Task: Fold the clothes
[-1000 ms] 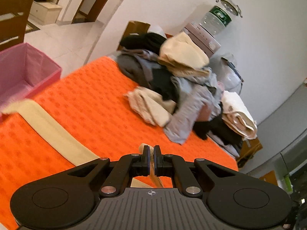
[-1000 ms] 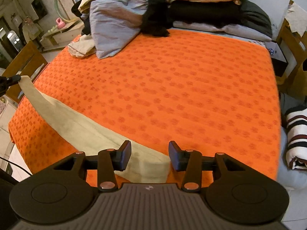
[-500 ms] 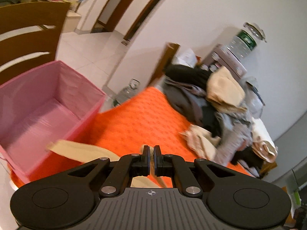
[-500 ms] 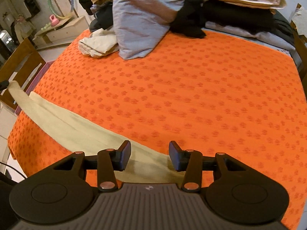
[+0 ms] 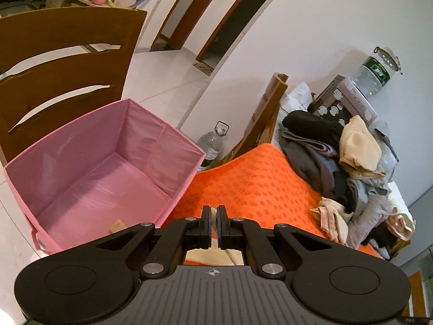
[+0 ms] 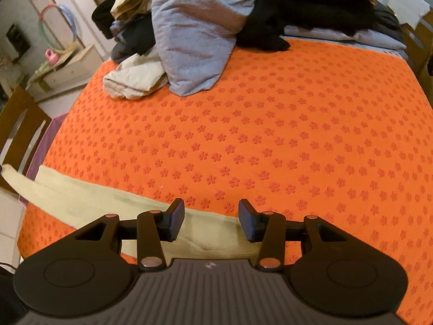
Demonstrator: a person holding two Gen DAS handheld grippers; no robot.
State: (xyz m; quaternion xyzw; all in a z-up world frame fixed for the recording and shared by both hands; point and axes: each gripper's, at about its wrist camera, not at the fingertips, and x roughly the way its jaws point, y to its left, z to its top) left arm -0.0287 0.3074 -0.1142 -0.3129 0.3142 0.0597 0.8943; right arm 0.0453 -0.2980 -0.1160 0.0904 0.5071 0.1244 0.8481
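Observation:
A long pale yellow garment (image 6: 81,203) lies as a strip along the near edge of the orange bed cover (image 6: 270,135). Its left end stretches past the bed's left edge. My left gripper (image 5: 214,211) is shut on that end, and a sliver of yellow cloth (image 5: 213,257) shows under its fingers. It hovers at the bed's corner beside the pink fabric box (image 5: 108,162). My right gripper (image 6: 212,211) stands open just above the strip's right end, its pads apart with the cloth below them.
A heap of unfolded clothes (image 6: 194,40) fills the far side of the bed, also seen as the heap (image 5: 338,157). A wooden chair (image 5: 62,62) stands behind the pink box. A water bottle (image 5: 213,143) sits on the floor by the bed frame.
My left gripper has swung away from the bed's middle to the pink box, drawing the yellow strip's end past the bed's edge. The right gripper has shifted sideways over the cloth and stays open.

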